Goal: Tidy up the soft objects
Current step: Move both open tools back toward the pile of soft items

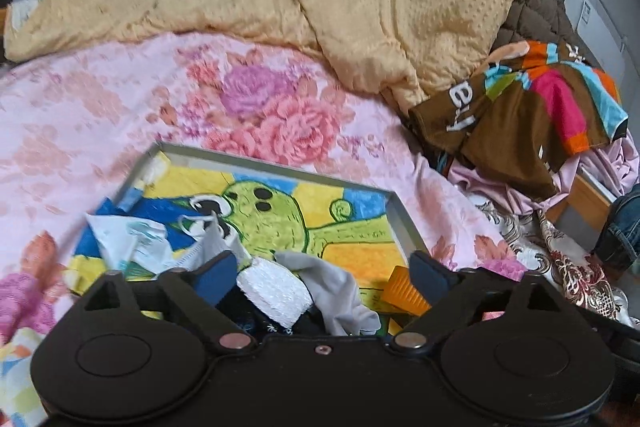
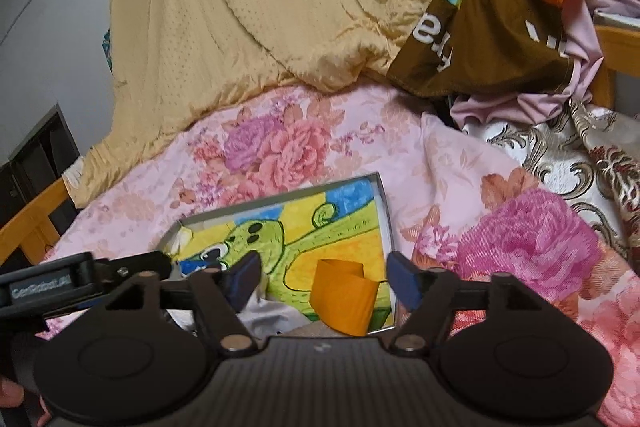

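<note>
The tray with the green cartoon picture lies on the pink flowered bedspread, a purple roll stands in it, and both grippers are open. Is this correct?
One thing is wrong: the roll is orange, not purple, as the right wrist view shows. The rest holds: the tray lies on the pink flowered bedspread, and the left gripper and right gripper are both open.

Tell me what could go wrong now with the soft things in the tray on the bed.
The tray rests on soft floral bedding, so pressing one side might tip it. The grey cloth and white roll are heaped at its near edge and may slide out. With both grippers open, the orange piece lies loose and could be knocked.
</note>
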`<state>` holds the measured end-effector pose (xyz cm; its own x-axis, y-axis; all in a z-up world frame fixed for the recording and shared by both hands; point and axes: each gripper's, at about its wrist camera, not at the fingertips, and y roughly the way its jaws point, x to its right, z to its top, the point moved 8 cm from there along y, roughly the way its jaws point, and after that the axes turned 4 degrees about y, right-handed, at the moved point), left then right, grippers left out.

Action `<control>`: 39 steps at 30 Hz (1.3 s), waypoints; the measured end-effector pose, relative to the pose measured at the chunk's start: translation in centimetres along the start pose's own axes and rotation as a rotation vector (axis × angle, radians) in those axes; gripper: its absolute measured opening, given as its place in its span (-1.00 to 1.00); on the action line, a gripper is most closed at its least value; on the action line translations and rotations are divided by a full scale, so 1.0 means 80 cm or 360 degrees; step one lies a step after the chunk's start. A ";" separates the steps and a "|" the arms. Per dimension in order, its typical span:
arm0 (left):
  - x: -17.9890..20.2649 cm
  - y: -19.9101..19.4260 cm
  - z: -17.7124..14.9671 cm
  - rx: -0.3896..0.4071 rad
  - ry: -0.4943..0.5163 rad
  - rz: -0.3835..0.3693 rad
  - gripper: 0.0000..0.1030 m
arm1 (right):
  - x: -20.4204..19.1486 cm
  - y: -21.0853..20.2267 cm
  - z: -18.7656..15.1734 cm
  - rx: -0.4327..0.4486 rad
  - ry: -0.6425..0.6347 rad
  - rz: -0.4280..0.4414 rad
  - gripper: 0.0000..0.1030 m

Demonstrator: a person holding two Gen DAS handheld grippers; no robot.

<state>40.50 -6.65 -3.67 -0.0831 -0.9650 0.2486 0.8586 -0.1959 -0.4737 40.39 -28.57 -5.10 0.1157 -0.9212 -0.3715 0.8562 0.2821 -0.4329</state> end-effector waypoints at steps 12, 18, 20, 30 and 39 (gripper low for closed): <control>0.005 -0.086 0.006 0.0127 0.0057 0.0065 0.98 | -0.008 -0.076 0.019 0.0173 0.0031 0.0092 0.84; 0.014 -0.130 0.000 0.0209 0.0071 0.0074 0.98 | -0.029 -0.109 0.018 0.0222 -0.0063 0.0110 0.91; 0.014 -0.144 -0.004 0.0230 0.0075 0.0086 0.98 | -0.038 -0.121 0.015 0.0240 -0.0084 0.0117 0.95; 0.002 -0.207 -0.034 0.0304 0.0129 0.0135 0.98 | -0.073 -0.156 -0.021 0.0203 -0.0139 0.0169 0.99; -0.022 -0.239 -0.071 0.0241 0.0146 0.0164 0.98 | -0.088 -0.169 -0.063 0.0131 -0.0220 0.0164 0.99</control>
<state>21.33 -2.16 0.16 -0.0307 -0.9918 0.1243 0.9307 -0.0737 -0.3582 25.48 -24.57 -0.76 0.2684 -0.9181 -0.2917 0.8738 0.3595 -0.3274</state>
